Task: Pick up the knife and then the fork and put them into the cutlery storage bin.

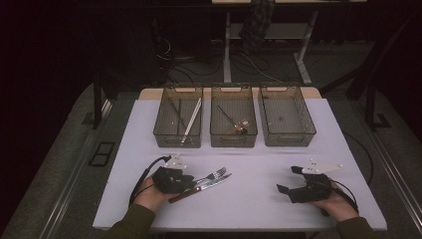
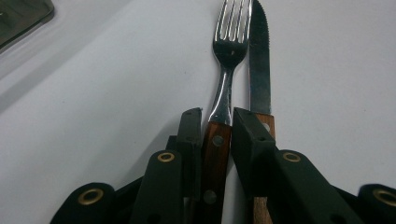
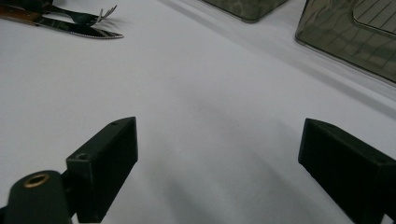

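Left gripper [image 2: 217, 140] clamps the fork [image 2: 223, 93] by its wooden handle, low on the table [image 1: 259, 199]; the knife [image 2: 259, 70] lies touching alongside, so a lift could drag it. Right gripper [image 3: 217, 154] rests wide open, empty. Beyond, three bins [image 1: 234, 122] wait.
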`<move>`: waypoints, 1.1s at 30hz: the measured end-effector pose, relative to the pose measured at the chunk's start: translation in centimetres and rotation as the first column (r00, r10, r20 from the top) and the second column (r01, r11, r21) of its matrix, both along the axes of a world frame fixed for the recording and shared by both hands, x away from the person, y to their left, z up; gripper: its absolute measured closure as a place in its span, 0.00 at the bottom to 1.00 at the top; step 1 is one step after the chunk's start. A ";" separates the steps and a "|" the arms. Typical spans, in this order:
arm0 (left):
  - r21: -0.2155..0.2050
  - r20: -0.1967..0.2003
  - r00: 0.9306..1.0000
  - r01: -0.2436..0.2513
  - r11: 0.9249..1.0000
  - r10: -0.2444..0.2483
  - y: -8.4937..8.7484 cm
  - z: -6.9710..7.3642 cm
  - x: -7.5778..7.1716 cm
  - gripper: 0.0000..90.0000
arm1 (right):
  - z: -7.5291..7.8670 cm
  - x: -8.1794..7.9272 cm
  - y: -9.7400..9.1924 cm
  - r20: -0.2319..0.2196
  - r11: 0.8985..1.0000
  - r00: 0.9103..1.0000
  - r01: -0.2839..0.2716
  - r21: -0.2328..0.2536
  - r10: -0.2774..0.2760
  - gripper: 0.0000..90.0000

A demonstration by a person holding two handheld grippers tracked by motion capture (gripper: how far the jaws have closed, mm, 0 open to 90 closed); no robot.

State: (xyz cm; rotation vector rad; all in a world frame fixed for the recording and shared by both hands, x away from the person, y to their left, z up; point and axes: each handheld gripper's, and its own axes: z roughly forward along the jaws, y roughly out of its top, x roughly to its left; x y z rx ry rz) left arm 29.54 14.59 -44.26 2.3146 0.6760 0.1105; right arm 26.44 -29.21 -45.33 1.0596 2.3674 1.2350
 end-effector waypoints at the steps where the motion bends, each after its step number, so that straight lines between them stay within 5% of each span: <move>1: 0.004 0.008 1.000 0.000 1.000 0.000 -0.1 0.0 -0.1 0.78 | 0.0 0.0 0.0 0.000 1.000 1.000 0.000 0.000 0.000 0.13; 14: -0.023 0.030 0.999 0.025 0.999 -0.025 0.3 -0.4 0.0 0.84 | 0.0 0.1 0.2 -0.002 1.000 1.000 -0.008 -0.004 0.008 0.13; 23: -0.029 0.004 0.999 0.037 0.999 -0.036 0.4 -0.3 0.5 0.85 | 0.0 0.0 0.2 0.001 1.000 1.000 -0.011 0.003 0.011 0.13; 33: -0.054 0.018 1.000 -0.016 0.998 0.017 0.4 1.4 0.8 0.85 | 0.5 0.3 0.0 -0.019 0.998 0.999 0.032 0.055 -0.031 0.13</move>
